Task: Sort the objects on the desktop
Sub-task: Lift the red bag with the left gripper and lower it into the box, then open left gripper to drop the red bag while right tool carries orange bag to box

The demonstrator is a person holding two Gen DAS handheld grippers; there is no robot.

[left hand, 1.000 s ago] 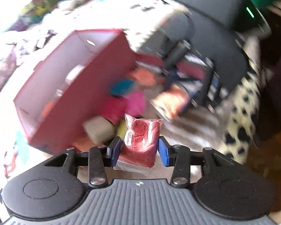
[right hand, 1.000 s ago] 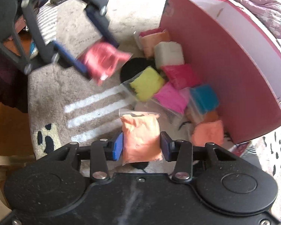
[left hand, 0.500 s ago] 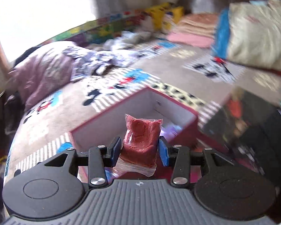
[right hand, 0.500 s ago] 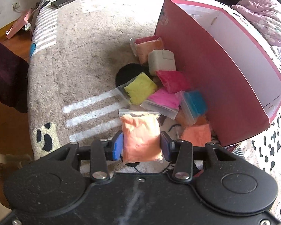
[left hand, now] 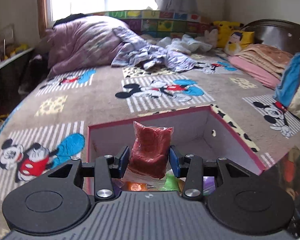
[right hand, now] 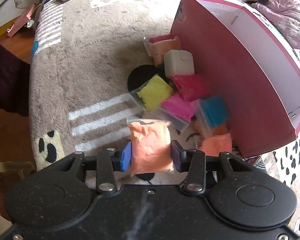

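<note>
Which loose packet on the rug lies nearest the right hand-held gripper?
The orange packet beside the red box, just right of the right hand-held gripper; the others lie farther off.

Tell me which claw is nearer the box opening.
Left. The left claw holds its red bag over the box; the right claw is outside, beside its wall.

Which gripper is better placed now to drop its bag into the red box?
Left. The left gripper holds the dark red bag above the open red box. The right gripper holds its orange bag outside the box wall, over the blanket.
</note>
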